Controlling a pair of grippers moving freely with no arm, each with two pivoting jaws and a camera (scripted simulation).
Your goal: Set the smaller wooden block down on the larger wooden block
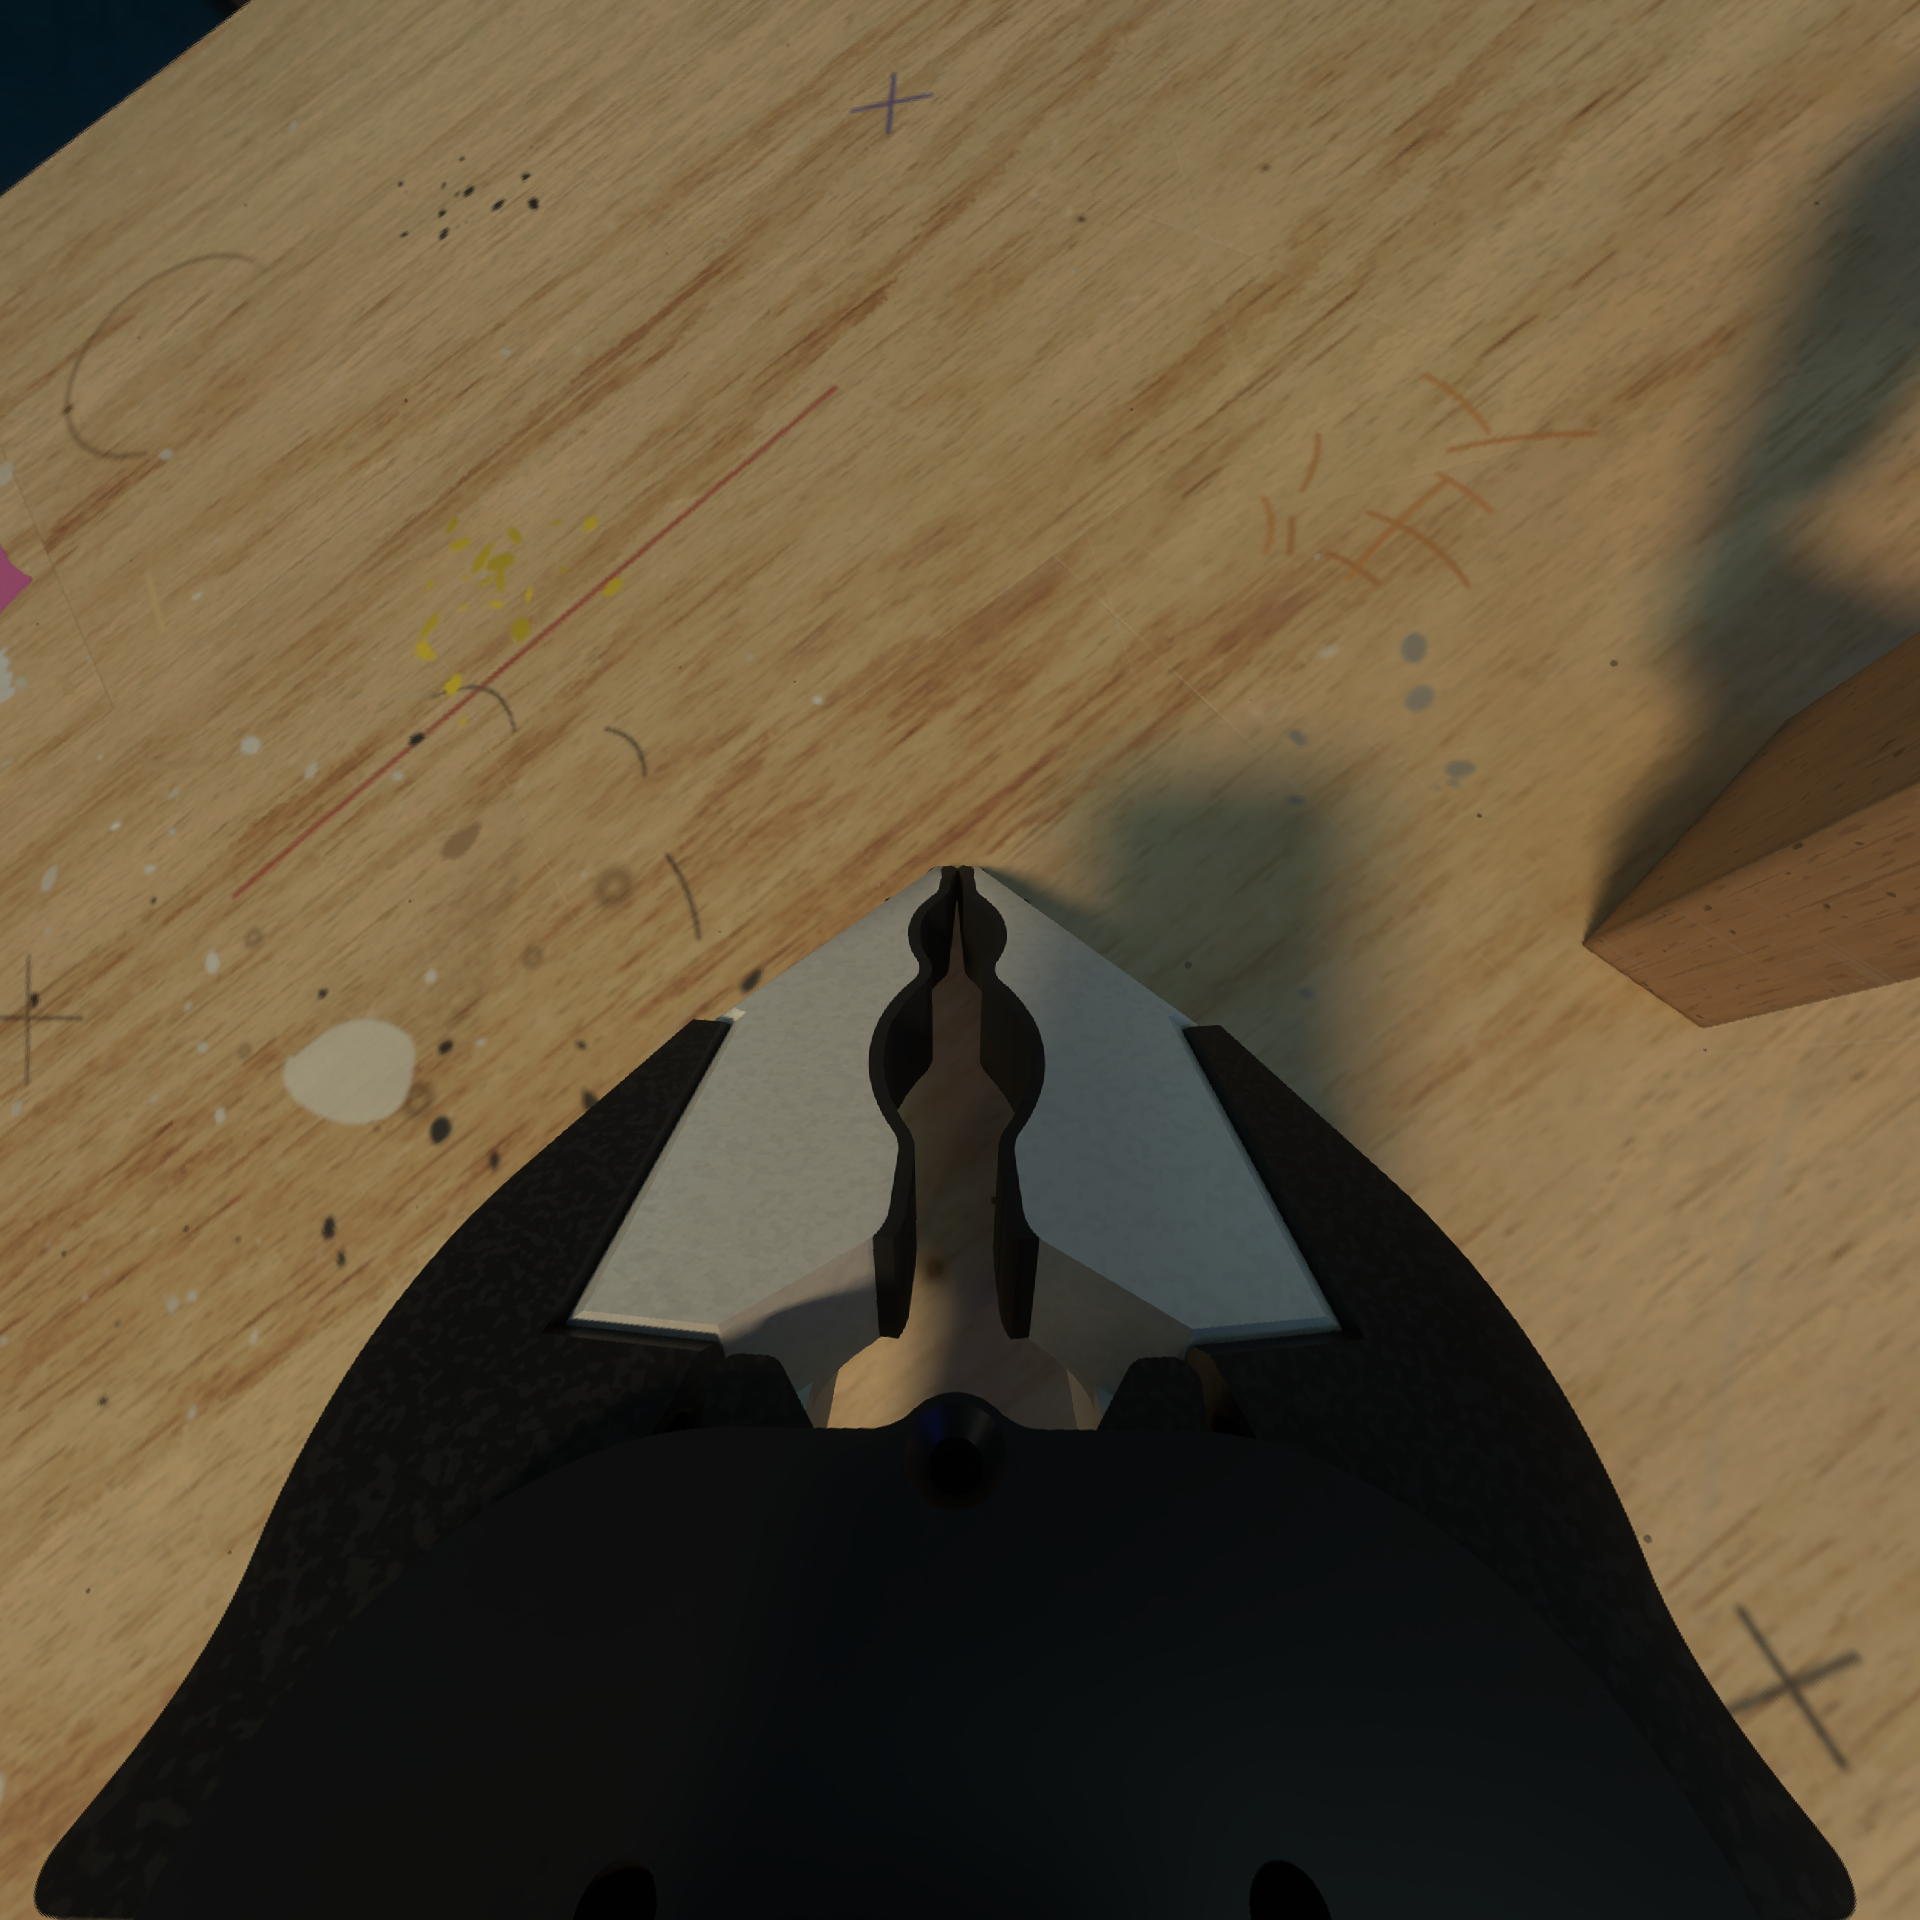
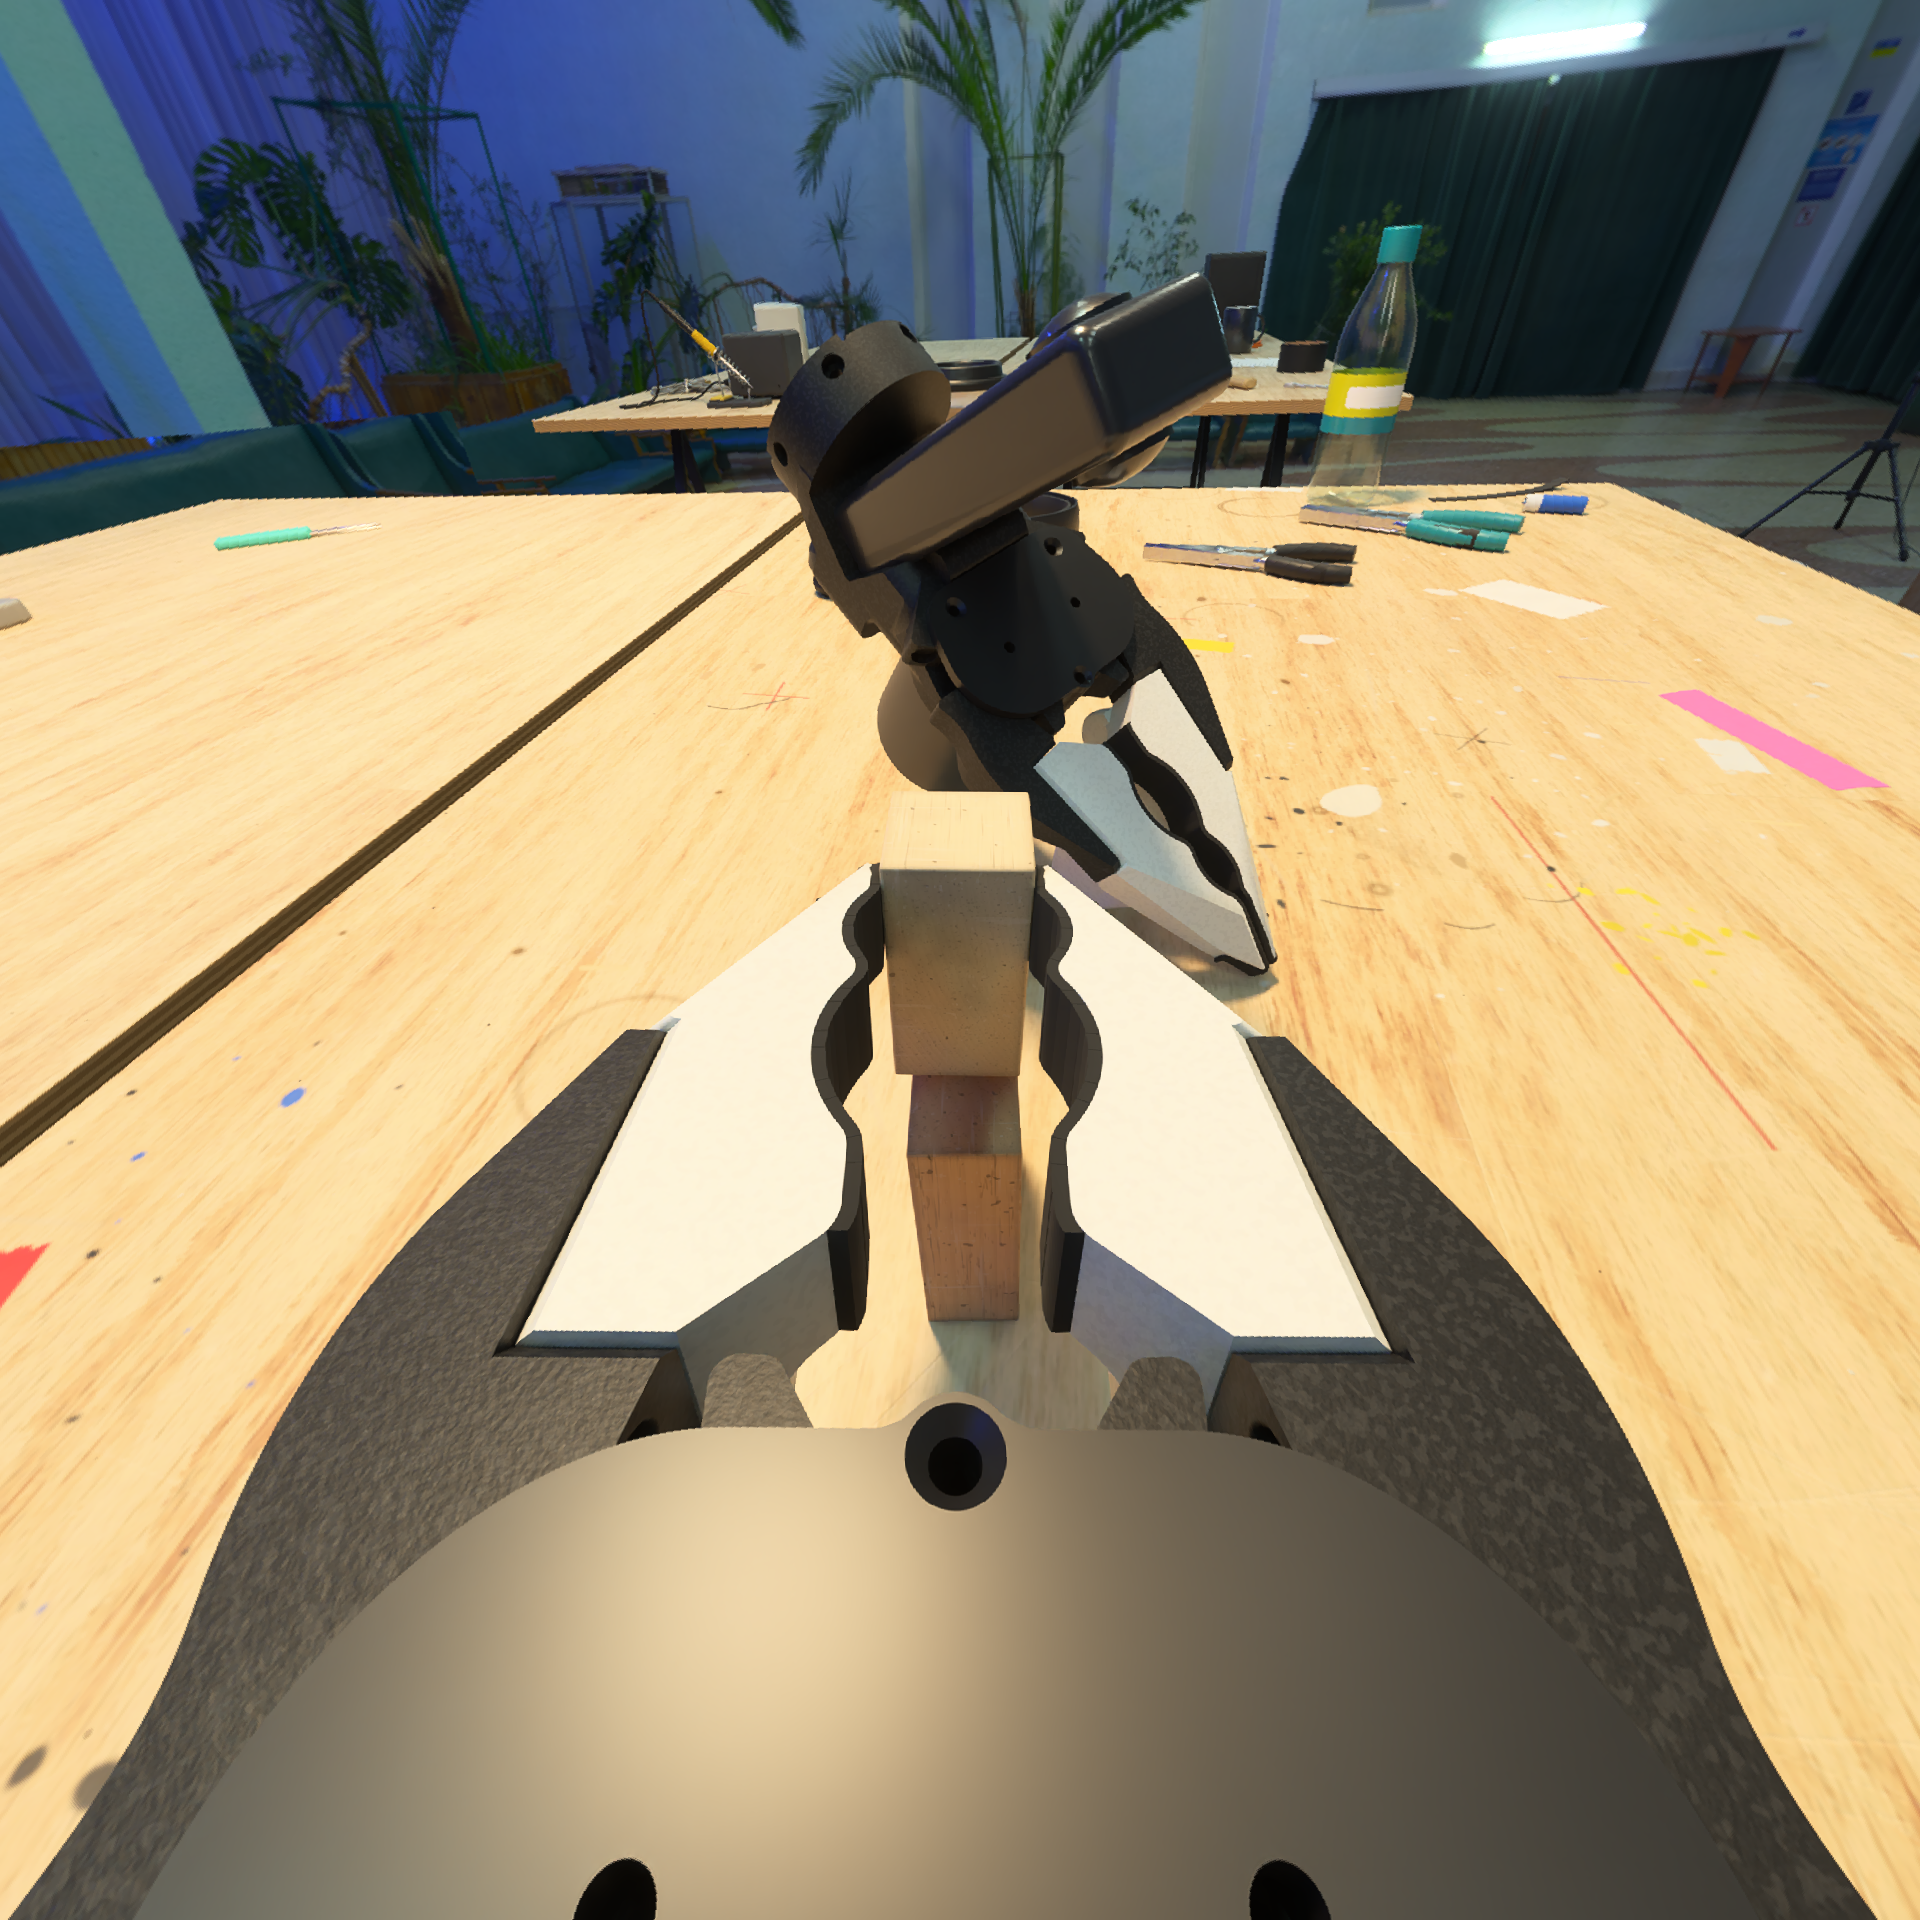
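In the right wrist view my right gripper (image 2: 956,883) is shut on the pale smaller wooden block (image 2: 956,935) at its fingertips. The block sits directly over the darker, larger wooden block (image 2: 964,1205), which stands on the table between my fingers. I cannot tell whether the two blocks touch. My left gripper (image 2: 1257,961) is shut and empty, tips down near the table just behind and right of the blocks. In the left wrist view its tips (image 1: 956,873) are closed over bare table, and a corner of a brown block (image 1: 1787,883) shows at the right edge.
The wooden table (image 2: 520,1039) has a seam (image 2: 416,831) running diagonally at the left. At the far right stand a clear bottle (image 2: 1366,353), black-handled pliers (image 2: 1257,561) and teal-handled pliers (image 2: 1455,525). A pink tape strip (image 2: 1766,738) lies to the right.
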